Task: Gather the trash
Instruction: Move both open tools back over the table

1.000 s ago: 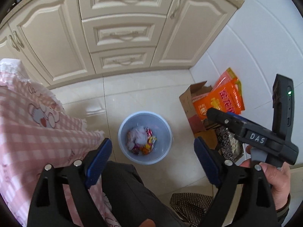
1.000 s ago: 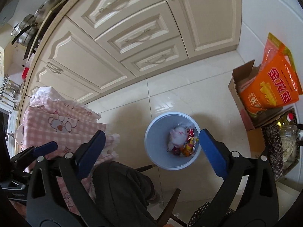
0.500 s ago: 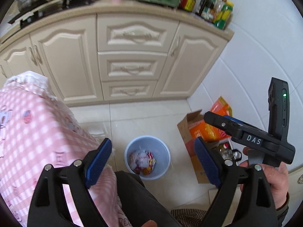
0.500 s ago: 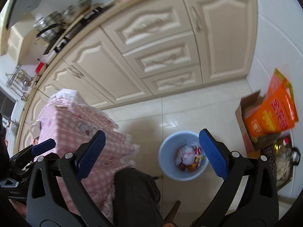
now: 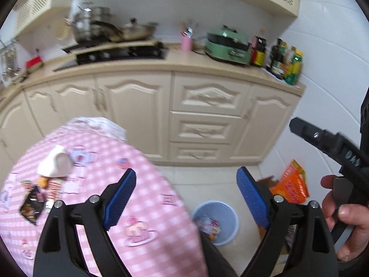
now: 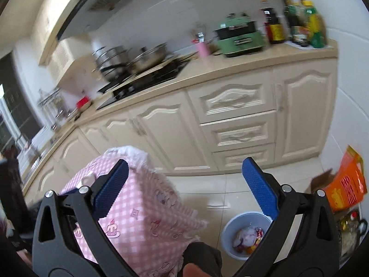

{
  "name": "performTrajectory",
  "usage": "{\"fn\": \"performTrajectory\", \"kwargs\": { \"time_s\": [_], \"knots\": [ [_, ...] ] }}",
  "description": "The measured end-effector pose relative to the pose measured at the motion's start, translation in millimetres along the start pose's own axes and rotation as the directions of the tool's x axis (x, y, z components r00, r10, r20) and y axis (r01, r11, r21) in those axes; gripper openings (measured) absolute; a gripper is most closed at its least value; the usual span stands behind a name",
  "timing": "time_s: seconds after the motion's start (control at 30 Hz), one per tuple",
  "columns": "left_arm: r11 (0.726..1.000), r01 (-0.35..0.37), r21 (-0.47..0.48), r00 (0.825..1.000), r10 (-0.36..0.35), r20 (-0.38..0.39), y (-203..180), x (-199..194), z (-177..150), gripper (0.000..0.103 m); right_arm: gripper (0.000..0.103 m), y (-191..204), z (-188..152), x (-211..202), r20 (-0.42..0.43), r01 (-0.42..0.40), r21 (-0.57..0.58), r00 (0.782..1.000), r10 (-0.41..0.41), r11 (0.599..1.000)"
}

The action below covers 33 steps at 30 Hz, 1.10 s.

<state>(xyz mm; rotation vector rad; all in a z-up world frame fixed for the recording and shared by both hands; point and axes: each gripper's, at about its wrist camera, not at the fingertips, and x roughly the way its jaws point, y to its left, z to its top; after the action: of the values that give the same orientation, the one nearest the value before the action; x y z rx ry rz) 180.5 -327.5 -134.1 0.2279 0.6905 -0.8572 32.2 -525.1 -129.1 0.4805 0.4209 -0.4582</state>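
Note:
A light blue trash bin (image 5: 215,221) stands on the tiled floor with wrappers and crumpled paper inside; it also shows in the right wrist view (image 6: 245,234). On the pink checked tablecloth (image 5: 92,207) lie a white cup (image 5: 55,164) on its side, a dark snack wrapper (image 5: 31,204) and small wrappers (image 5: 52,188). My left gripper (image 5: 185,198) is open and empty, above the table's right edge. My right gripper (image 6: 184,184) is open and empty; its body (image 5: 332,147) shows at the right of the left wrist view.
Cream kitchen cabinets (image 5: 203,120) and a counter with stove, pans and bottles fill the back. A cardboard box with an orange bag (image 5: 291,184) stands by the white tiled wall, right of the bin. My dark-trousered knee (image 6: 200,256) is near the bin.
Both grippers have tilted upward from looking down at the bin to facing the counter. The table top with cup and wrappers has come into the left wrist view. Both stay open.

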Motion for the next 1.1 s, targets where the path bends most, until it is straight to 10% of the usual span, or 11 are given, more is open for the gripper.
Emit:
{"fn": "performTrajectory", "kwargs": {
  "time_s": [0.43,0.9,1.1],
  "knots": [
    [0.97,-0.205,-0.134,0.972,0.218,0.092,90.9,-50.3,-17.8,0.087,0.097,118.5,-11.6,27.9,-0.115,-0.179,-0.192,0.981,0.159,0.965],
    [0.865,-0.396,-0.309,0.91,0.415,-0.004,239.8,-75.7,-70.4,0.087,0.097,241.4,-66.3,87.6,-0.314,-0.334,-0.357,0.923,0.224,0.873],
    [0.87,-0.434,-0.234,0.901,0.425,-0.089,271.3,-42.4,-86.5,0.087,0.097,270.0,-90.4,116.1,-0.395,-0.359,-0.378,0.896,0.202,0.853]
  ]
}}
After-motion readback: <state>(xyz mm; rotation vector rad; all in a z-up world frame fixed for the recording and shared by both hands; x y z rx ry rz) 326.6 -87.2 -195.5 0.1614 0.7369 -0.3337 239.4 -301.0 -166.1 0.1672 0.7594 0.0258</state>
